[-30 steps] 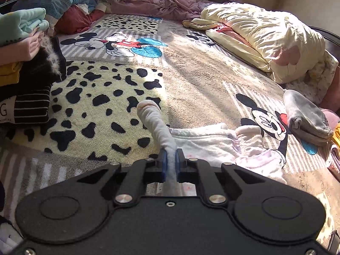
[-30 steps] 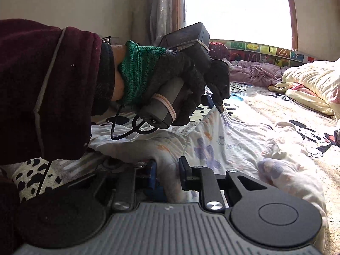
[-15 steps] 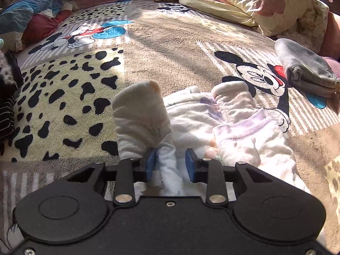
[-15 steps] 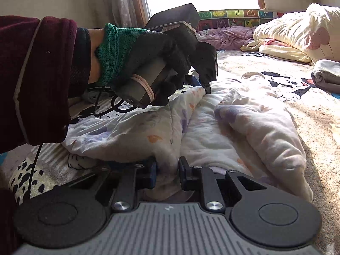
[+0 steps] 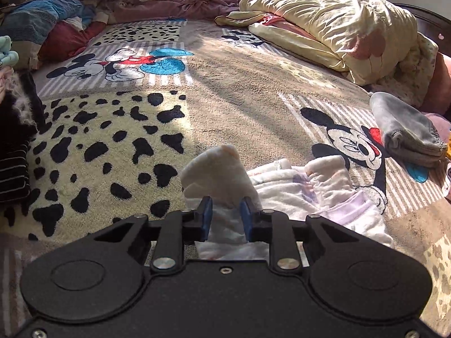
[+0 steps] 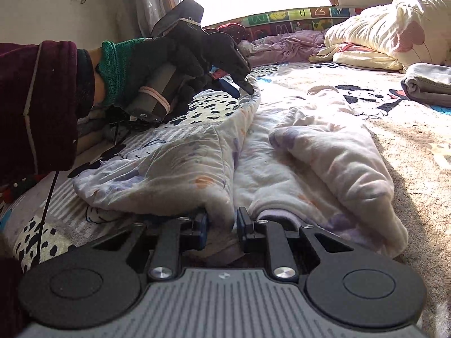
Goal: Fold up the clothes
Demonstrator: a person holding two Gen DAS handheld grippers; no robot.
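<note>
White printed garment (image 6: pixel 296 152), soft cotton with pale purple and orange motifs: lies partly folded on a cartoon-mouse blanket (image 5: pixel 248 95) covering the bed. At left, gloved left hand (image 6: pixel 169 62) and left gripper (image 5: pixel 225 214): jaws, having just been closing, clamp one lifted cuff end of the garment. Centre, right gripper (image 6: pixel 222 224): jaws closed on a bunched fold at the garment's near edge. At right, folded grey cloth (image 5: pixel 406 135), well apart; beyond it, cream quilt (image 5: pixel 338 25).
</note>
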